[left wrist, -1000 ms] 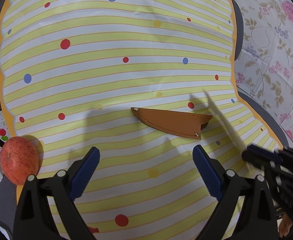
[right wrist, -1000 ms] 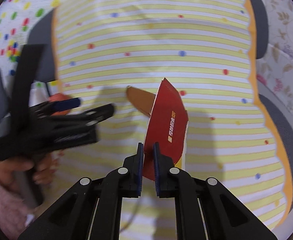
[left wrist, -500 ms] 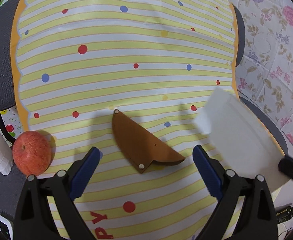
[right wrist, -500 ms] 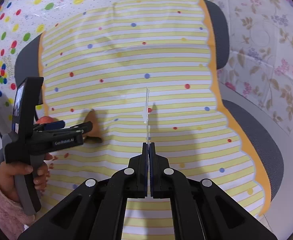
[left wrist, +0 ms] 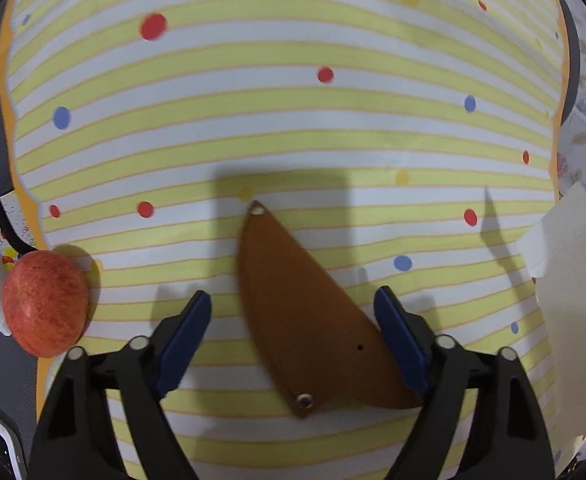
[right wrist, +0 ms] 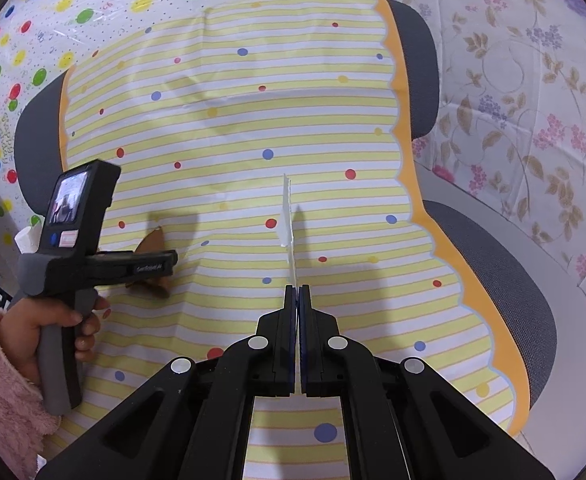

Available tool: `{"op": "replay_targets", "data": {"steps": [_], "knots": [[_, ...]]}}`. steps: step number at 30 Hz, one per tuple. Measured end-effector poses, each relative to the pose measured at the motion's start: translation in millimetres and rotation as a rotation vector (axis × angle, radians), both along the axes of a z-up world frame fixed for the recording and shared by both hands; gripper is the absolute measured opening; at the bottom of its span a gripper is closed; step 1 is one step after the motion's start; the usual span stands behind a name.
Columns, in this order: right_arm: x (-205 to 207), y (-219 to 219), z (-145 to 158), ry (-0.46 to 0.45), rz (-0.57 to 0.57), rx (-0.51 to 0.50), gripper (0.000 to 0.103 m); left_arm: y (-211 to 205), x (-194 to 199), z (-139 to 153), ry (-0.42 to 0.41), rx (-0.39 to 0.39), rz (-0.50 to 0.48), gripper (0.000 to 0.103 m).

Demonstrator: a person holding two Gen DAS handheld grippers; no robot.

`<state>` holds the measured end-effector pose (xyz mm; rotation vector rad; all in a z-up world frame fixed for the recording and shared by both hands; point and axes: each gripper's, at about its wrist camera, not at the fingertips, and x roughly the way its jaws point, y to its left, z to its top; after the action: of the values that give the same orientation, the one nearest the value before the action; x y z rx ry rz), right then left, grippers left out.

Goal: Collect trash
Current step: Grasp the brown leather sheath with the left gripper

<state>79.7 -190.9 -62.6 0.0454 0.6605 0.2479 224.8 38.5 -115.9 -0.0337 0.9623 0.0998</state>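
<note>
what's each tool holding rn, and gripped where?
Right tool is shut on the near edge of a flat card. Left tool is open, straddling the brown sheath, holding nothing.

A home room, by its soft furnishings: a yellow-striped, dotted cloth (right wrist: 229,128) drapes the desk, with grey padded chair backs (right wrist: 489,264) showing from 1 to 4 o'clock, a floral pink covering (right wrist: 533,80) at 2 o'clock, a balloon-print sheet (right wrist: 53,12) at 10 o'clock, and an apple (left wrist: 45,304) at the cloth's 8 o'clock edge.

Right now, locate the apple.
In the left wrist view, the apple sits at the striped cloth's left edge, left of the open left gripper.
</note>
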Motion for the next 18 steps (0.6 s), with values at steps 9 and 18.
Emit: {"op": "replay_targets", "data": {"steps": [9,18], "knots": [[-10.3,-12.4,-3.7,0.021,-0.033,0.045,0.002,-6.0,-34.7,7.2,-0.055,-0.15,-0.246,0.038],[-18.6,-17.0,-0.3,0.008,-0.049,0.039,0.002,-52.0,-65.2,13.1,-0.091,-0.086,-0.449,0.07]]}}
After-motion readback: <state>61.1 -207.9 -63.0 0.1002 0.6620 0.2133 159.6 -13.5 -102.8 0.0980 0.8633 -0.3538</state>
